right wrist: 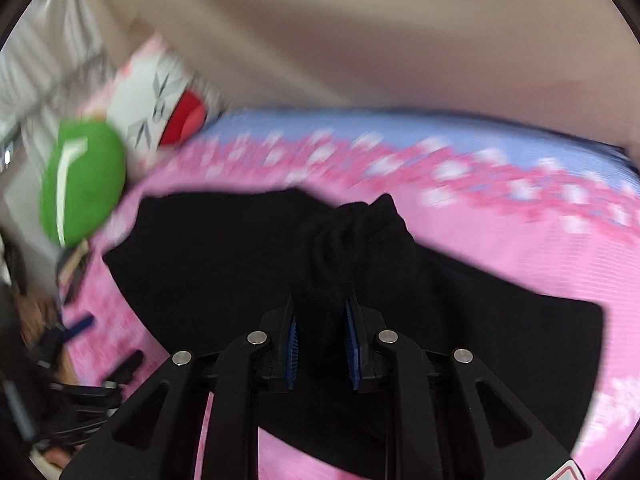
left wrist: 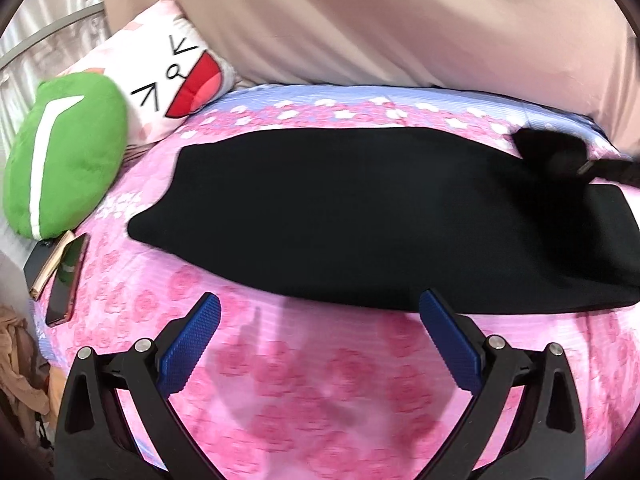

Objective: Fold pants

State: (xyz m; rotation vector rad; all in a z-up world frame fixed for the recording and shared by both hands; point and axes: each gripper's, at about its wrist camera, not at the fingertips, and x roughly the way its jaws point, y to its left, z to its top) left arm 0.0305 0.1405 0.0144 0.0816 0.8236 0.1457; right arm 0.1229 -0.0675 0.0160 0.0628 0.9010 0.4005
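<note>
Black pants (left wrist: 360, 216) lie spread flat across a pink flowered bed sheet (left wrist: 304, 380). My left gripper (left wrist: 320, 308) is open and empty, hovering above the sheet just short of the pants' near edge. My right gripper (right wrist: 320, 312) is shut on a bunched-up fold of the black pants (right wrist: 352, 248) and lifts it off the bed. It also shows at the far right of the left wrist view (left wrist: 560, 156), holding the raised fabric. The right wrist view is blurred by motion.
A green plush cushion (left wrist: 64, 156) and a white cartoon-face pillow (left wrist: 168, 80) sit at the bed's left end. A phone and a notebook (left wrist: 60, 276) lie by the left edge. A beige curtain (left wrist: 380, 20) hangs behind the bed.
</note>
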